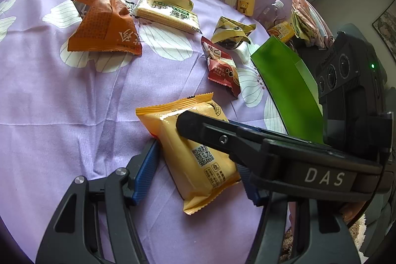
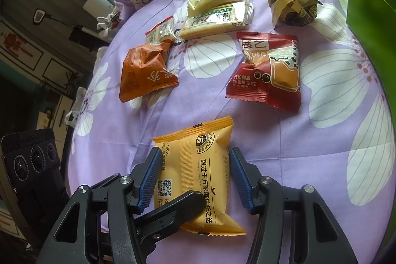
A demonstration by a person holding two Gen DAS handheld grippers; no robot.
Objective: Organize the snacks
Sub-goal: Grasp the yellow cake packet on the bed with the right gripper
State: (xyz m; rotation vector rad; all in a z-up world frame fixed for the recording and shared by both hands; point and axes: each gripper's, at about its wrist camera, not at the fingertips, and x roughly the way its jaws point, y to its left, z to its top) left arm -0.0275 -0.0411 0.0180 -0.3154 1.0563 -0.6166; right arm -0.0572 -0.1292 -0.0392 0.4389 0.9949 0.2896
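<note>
Both claws meet at one item: a yellow-orange rectangular foil snack packet (image 2: 195,177) lying flat on the lilac cloth with large white flowers (image 2: 321,140). The right gripper (image 2: 195,177) straddles the packet; its left blue ribbed pad (image 2: 149,180) touches the packet's side, while the right blue pad (image 2: 241,180) stands just beside the opposite edge, so a firm pinch cannot be confirmed. The left gripper (image 1: 198,165) brackets the same yellow-orange packet (image 1: 198,152) from the other direction: its left blue pad (image 1: 146,170) sits at the packet's edge, and its right pad (image 1: 250,182) is mostly hidden under the black finger of the right gripper (image 1: 247,140), which crosses over the packet. Whether the left claw is pinching cannot be told. In the right wrist view one black finger of the left gripper (image 2: 173,212) lies over the packet's near end. Ahead of the right claw, slightly to the right, lies a dark red foil sachet with bubble-tea artwork (image 2: 267,71). Ahead to the left lies an orange-brown crumpled foil bag (image 2: 146,71), with a small clear wrapper with red trim (image 2: 160,31) just behind it. Farther ahead rests a clear-wrapped pale cracker pack (image 2: 215,16), and to the far right a crumpled gold wrapper (image 2: 292,4). A green glossy paper bag (image 2: 366,16) stands at the right edge. In the left wrist view a small yellow bottle with a bear (image 1: 246,0) stands far ahead.
</note>
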